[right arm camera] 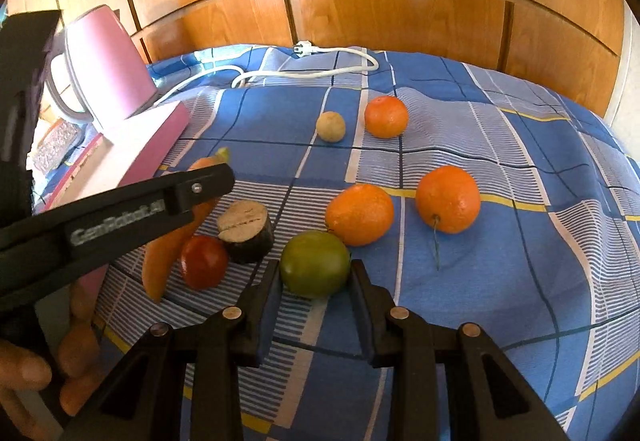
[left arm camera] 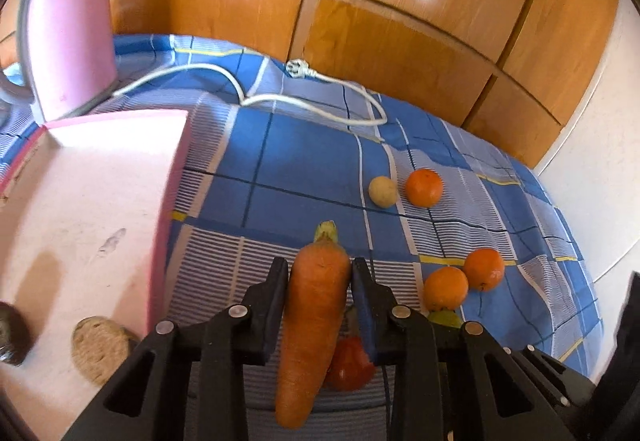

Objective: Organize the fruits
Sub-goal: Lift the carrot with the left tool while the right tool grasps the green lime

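Left gripper [left arm camera: 320, 265] clamps carrot [left arm camera: 312, 321] above checked cloth [left arm camera: 280, 145], beside pink box [left arm camera: 100, 201]. Right gripper [right arm camera: 314, 269] brackets green fruit [right arm camera: 314, 263], apparently touching; red tomato [right arm camera: 204, 261] and three oranges [right arm camera: 360, 213] crowd nearby.

Black fingers [right arm camera: 208, 181], silver screws, "GenRobot.AI".

left hand-held gripper [left arm camera: 319, 273] clamping carrot [left arm camera: 314, 325] lengthwise, red tomato [left arm camera: 350, 363] lying beneath, three oranges [left arm camera: 424, 187] and small yellowish fruit [left arm camera: 383, 192] sitting on blue checked bedsheet [left arm camera: 300, 161], pink box [left arm camera: 80, 209] sitting left
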`<state>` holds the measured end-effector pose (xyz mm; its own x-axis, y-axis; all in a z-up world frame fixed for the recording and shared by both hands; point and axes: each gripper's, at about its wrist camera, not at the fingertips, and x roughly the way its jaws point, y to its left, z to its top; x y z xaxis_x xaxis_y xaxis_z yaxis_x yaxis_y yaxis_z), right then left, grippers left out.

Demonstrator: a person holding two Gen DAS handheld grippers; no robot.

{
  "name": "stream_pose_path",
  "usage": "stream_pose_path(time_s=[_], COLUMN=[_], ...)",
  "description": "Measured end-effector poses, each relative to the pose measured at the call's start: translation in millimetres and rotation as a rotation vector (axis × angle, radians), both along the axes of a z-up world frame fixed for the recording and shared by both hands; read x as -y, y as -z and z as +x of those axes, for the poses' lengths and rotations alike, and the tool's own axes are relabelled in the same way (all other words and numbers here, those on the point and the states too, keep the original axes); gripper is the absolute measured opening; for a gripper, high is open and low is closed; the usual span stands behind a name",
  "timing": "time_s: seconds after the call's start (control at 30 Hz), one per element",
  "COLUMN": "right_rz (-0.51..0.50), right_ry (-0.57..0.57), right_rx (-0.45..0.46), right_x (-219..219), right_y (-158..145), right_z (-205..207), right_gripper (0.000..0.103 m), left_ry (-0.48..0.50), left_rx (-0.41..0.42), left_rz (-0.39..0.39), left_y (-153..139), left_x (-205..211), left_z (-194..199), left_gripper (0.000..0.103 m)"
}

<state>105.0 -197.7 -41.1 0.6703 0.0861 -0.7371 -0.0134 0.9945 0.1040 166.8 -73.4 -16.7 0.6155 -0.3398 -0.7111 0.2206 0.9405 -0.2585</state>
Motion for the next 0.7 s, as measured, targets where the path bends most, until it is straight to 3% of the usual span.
stream_pose_path(time_s=[0.37, 0.6, 0.7], right_rz=[-0.017, -0.022, -0.038], right_ry=[-0.075, -0.103, -0.129], right_rx=[0.088, 0.131, 0.165], right_x=[-27, -44, -55], right_y=[-16, -25, -30], right_z=[-13, -20, -26], right_gripper=[0.034, 0.034, 0.034], left_ry=[-0.066, -0.186, -0.231], left_rx=[0.104, 0.157, 0.145], left_rz=[-0.011, -0.022, -0.067], left_y=[-31, -46, -46], left_x=[-32, -77, -102], left_z=[-44, -75, -83], left_gripper=[0.030, 0.030, 0.030])
